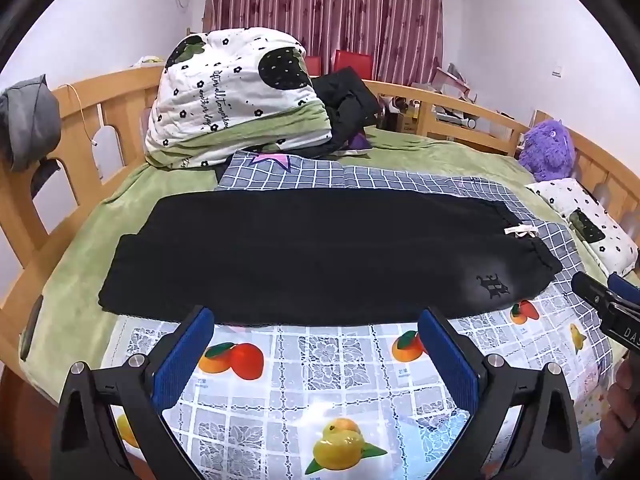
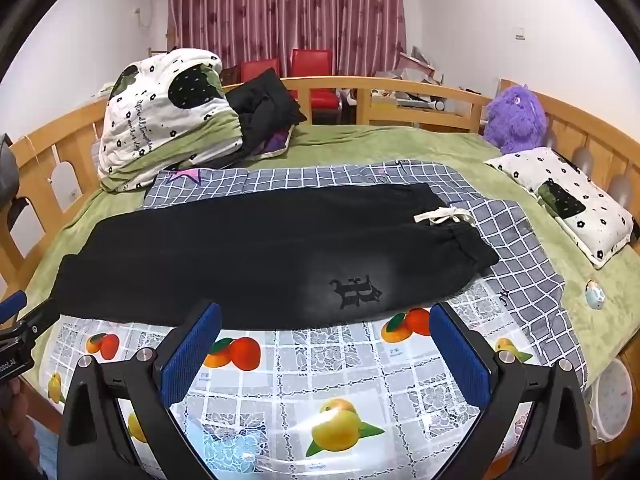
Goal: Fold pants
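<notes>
Black pants (image 1: pixel 304 256) (image 2: pixel 260 252) lie flat across the bed, legs stretched to the left and waistband at the right, with a white drawstring (image 1: pixel 520 230) (image 2: pixel 444 215) and a dark logo (image 2: pixel 356 291) near the front hem. My left gripper (image 1: pixel 318 322) hovers open over the fruit-print plastic sheet (image 1: pixel 320 368), just short of the pants' near edge, nothing between its blue pads. My right gripper (image 2: pixel 326 320) is likewise open in front of the logo area, clear of the cloth. Each gripper's tip shows at the other view's edge.
A grey checked cloth (image 2: pixel 520 240) lies under the pants. A folded quilt (image 1: pixel 232 100) and dark clothes (image 1: pixel 344 104) sit at the back left, a purple plush toy (image 2: pixel 516 118) and pillow (image 2: pixel 568 204) at the right. Wooden rails (image 1: pixel 460 100) ring the bed.
</notes>
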Available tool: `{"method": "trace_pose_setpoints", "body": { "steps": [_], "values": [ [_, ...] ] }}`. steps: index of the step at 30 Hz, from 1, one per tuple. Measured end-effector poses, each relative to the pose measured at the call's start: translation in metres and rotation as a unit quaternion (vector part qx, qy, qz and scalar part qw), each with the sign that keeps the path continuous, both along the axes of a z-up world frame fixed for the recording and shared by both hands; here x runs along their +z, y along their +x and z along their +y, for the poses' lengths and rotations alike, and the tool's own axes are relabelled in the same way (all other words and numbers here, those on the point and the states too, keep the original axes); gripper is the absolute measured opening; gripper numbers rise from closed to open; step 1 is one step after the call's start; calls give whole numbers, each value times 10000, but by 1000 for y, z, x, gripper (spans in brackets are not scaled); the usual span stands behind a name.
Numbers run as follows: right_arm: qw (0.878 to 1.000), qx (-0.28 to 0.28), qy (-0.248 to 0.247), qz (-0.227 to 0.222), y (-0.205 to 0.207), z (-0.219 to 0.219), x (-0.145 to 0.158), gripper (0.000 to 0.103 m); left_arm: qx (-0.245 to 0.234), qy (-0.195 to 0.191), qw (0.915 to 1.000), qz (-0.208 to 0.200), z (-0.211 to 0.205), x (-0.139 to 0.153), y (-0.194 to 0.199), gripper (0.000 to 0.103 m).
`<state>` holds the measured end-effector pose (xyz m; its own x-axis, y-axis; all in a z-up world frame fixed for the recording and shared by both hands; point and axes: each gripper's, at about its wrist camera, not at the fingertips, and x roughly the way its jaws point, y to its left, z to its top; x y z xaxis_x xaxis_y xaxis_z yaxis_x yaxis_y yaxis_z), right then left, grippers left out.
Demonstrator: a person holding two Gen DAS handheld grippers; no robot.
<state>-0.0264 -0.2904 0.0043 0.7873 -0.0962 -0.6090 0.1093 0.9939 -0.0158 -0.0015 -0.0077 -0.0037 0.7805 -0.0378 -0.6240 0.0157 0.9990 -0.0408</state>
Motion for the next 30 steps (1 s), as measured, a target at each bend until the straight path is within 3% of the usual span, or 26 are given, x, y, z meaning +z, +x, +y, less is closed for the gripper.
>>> {"method": "trace_pose_setpoints", "body": {
  "steps": [30],
  "values": [
    [10000,48,-49,-33,3,14,5,102,6,36,10000,26,2,-3,-3,103]
  ]
}}
